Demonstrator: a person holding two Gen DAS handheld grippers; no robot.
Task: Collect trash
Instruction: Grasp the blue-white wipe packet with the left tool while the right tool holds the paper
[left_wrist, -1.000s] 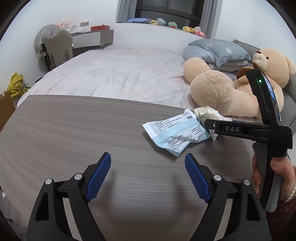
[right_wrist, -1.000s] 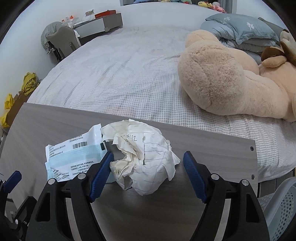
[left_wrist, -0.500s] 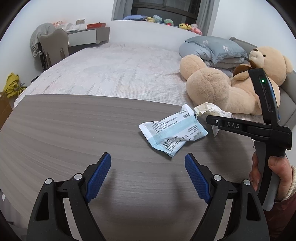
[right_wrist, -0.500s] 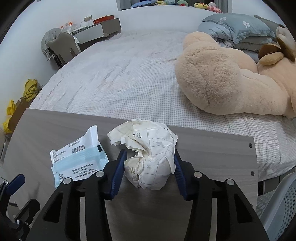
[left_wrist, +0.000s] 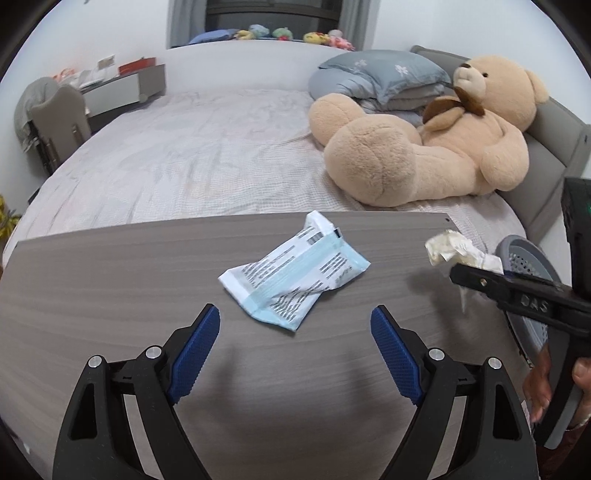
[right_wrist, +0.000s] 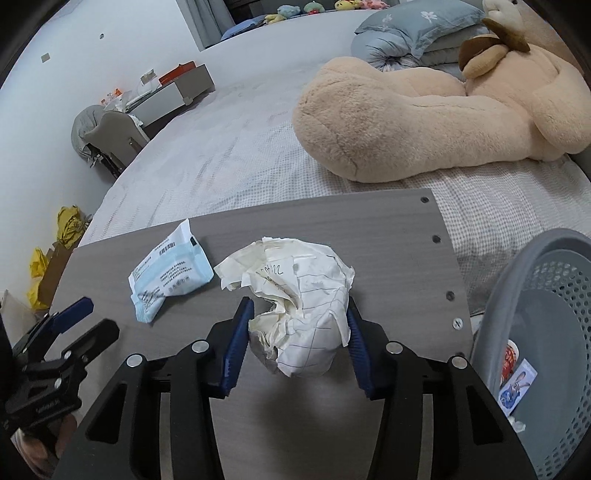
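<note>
paper ball gripped, bin is next

the right gripper (right_wrist: 295, 343) is clamped on the paper ball (right_wrist: 299, 306), held above the table (right_wrist: 388, 240) near its right edge. next, i judge: carry it over the bin (right_wrist: 546, 317) and let go. the left gripper (left_wrist: 295, 332) hangs spread, nothing between its pads, just short of the wrapper (left_wrist: 295, 277) lying on the table.

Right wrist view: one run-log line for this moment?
right gripper: shut on crumpled paper | left gripper: open, empty | wrapper: on table | basket: right of table
</note>
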